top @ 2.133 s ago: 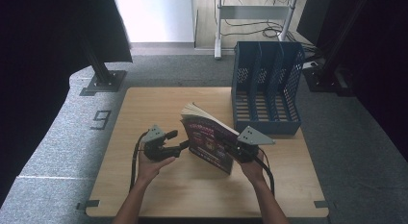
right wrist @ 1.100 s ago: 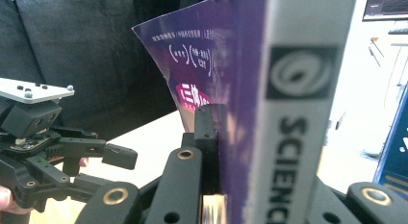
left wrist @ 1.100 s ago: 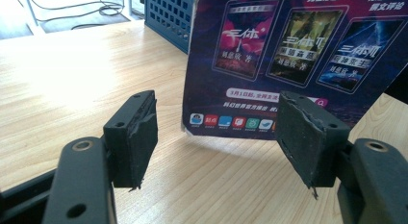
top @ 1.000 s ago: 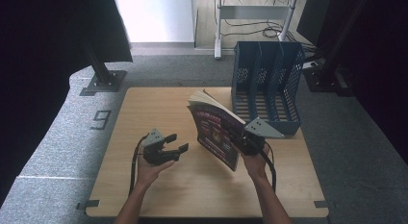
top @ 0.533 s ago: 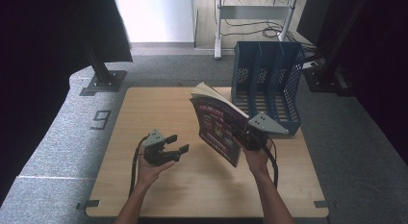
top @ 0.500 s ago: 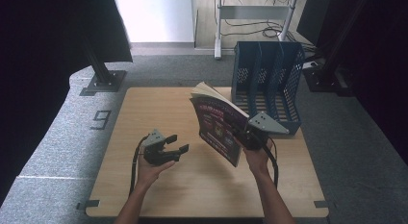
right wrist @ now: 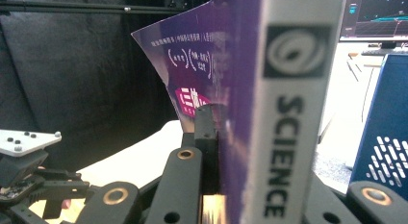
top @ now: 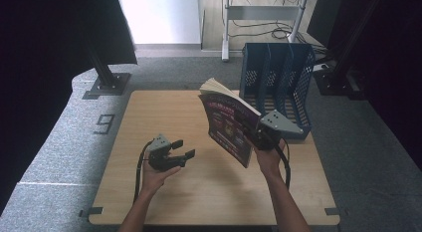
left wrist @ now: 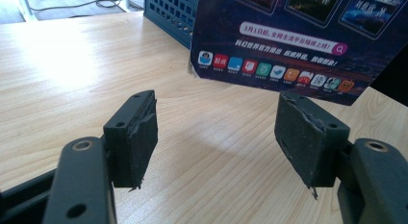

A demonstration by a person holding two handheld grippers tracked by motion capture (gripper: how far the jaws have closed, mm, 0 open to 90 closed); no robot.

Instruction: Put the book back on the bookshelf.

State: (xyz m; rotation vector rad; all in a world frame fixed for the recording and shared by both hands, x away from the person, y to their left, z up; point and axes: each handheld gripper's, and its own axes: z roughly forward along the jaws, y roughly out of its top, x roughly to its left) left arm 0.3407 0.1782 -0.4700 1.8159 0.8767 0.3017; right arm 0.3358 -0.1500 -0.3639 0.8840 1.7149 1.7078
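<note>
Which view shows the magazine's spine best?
The right gripper view: the magazine faces it spine-on, reading SCIENCE, clamped in the jaws. The high view shows its cover tilted; the left gripper view shows its lower cover.

Magazine raised upright and carried toward the file rack

The magazine (top: 230, 123), earlier tilted low over the table (top: 149, 117), has been lifted by the right gripper (top: 263, 137) and brought nearer the blue file rack (top: 276, 80); the left gripper (top: 180, 148) has been drawn slightly back.
</note>
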